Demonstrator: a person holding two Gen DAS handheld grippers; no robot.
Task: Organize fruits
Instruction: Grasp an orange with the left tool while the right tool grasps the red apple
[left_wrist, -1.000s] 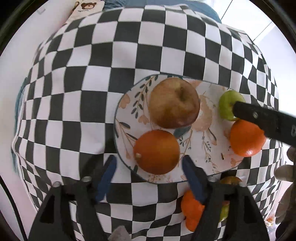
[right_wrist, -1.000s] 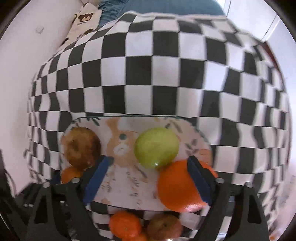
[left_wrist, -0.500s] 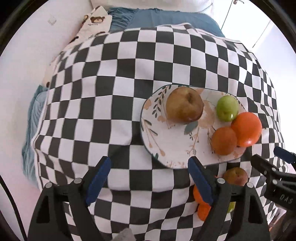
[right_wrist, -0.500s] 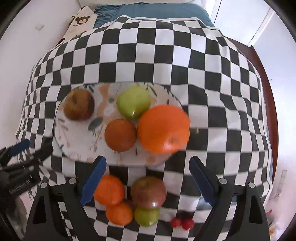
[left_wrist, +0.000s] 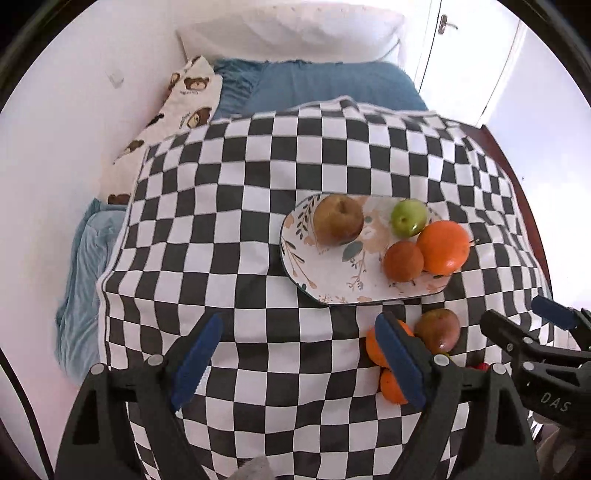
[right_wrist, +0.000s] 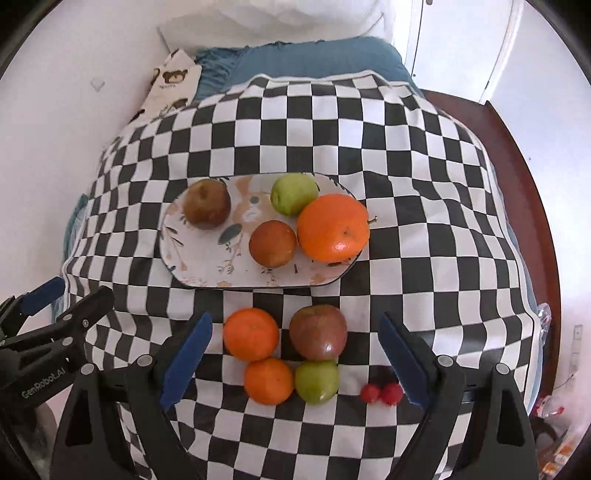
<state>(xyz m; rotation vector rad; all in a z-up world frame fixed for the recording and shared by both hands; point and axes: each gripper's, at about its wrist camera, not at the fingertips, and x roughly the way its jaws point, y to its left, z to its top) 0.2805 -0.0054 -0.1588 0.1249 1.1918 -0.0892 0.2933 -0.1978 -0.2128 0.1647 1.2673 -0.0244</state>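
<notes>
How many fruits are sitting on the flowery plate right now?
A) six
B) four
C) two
B: the plate holds four: a brown apple, a green apple, a dark orange and a big orange. The other fruits lie on the checkered cloth.

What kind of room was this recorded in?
Most likely a bedroom: a white pillow and a blue blanket lie on a bed behind the table with the checked cloth, and a white door stands beyond.
</notes>
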